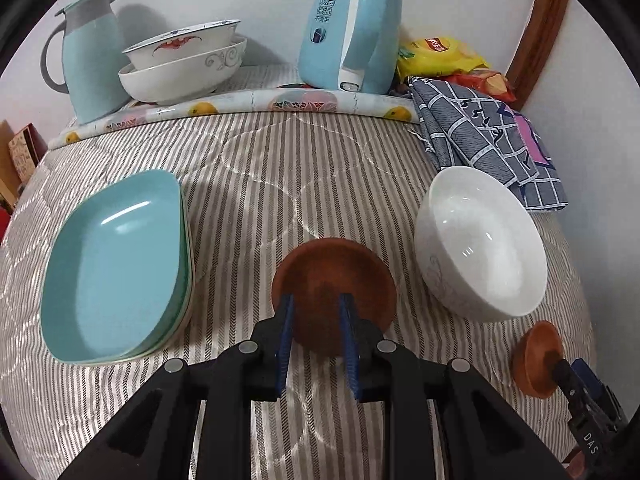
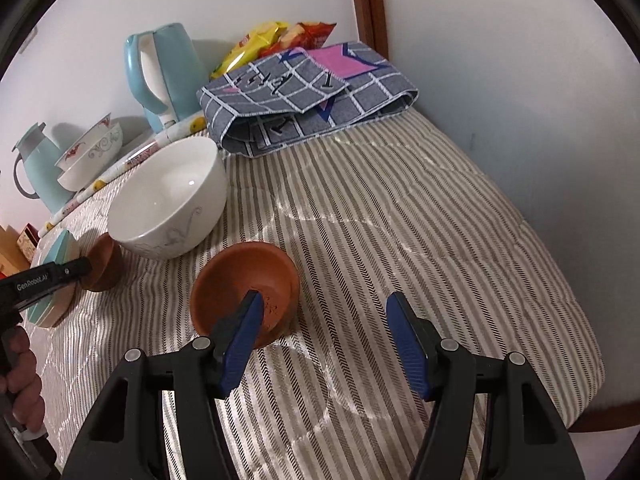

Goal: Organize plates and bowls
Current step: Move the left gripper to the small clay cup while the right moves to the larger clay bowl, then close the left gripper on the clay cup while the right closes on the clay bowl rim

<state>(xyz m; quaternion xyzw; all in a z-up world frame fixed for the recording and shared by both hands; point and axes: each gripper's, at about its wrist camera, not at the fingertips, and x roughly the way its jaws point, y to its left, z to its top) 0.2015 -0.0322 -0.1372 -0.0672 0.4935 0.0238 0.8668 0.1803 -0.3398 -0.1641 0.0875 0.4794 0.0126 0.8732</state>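
Note:
A small brown bowl (image 1: 334,276) hangs tilted over the striped quilt (image 1: 256,184), and my left gripper (image 1: 317,312) is shut on its near rim. From the right wrist view the same bowl (image 2: 106,260) shows at the tip of the left gripper (image 2: 86,268). A second brown bowl (image 2: 244,292) sits on the quilt. My right gripper (image 2: 326,312) stands open over it, one finger inside the bowl and the other outside to the right, neither pad pressing. A white bowl (image 1: 480,248) stands between the two. Teal plates (image 1: 116,268) are stacked at the left.
Against the back wall stand a teal jug (image 1: 92,60), two stacked patterned bowls (image 1: 184,64) and a blue kettle (image 1: 352,28). A folded chequered cloth (image 2: 304,96) and snack bags (image 2: 276,38) fill the far right corner. The quilt's edge drops off on the right (image 2: 580,360).

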